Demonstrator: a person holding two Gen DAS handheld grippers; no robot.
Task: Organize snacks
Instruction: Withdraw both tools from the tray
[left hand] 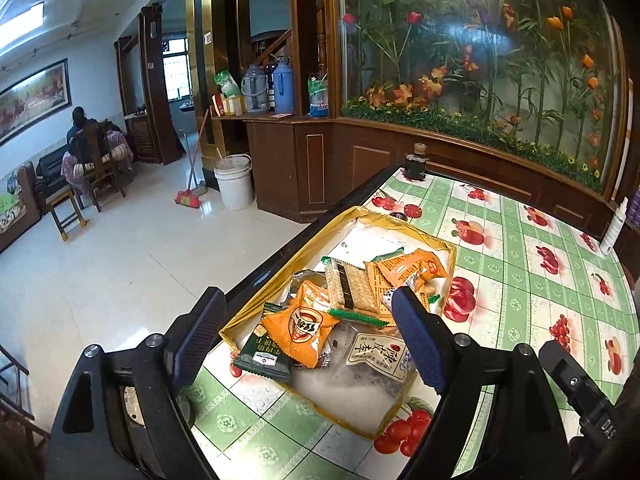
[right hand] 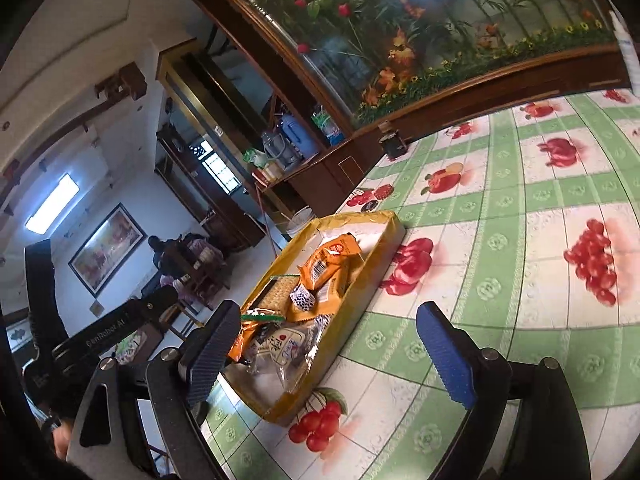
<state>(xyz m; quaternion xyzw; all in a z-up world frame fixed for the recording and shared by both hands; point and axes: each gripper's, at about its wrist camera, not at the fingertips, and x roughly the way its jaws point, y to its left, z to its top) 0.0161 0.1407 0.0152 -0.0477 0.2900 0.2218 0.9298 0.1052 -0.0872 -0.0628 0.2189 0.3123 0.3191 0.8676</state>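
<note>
We hold both the left tongs (left hand: 308, 332) and right tongs (right hand: 332, 344) released above the bench (right hand: 500, 208), where the yellow tray (left hand: 240, 322) of snack packets (left hand: 298, 330) sits near its edge.

left gripper (left hand: 310, 342) spread wide above a yellow tray (left hand: 451, 257) of snack packets, orange packet (left hand: 298, 326) near left, cracker pack (left hand: 350, 286) centre, green fruit-print tablecloth (left hand: 520, 264) right
</note>
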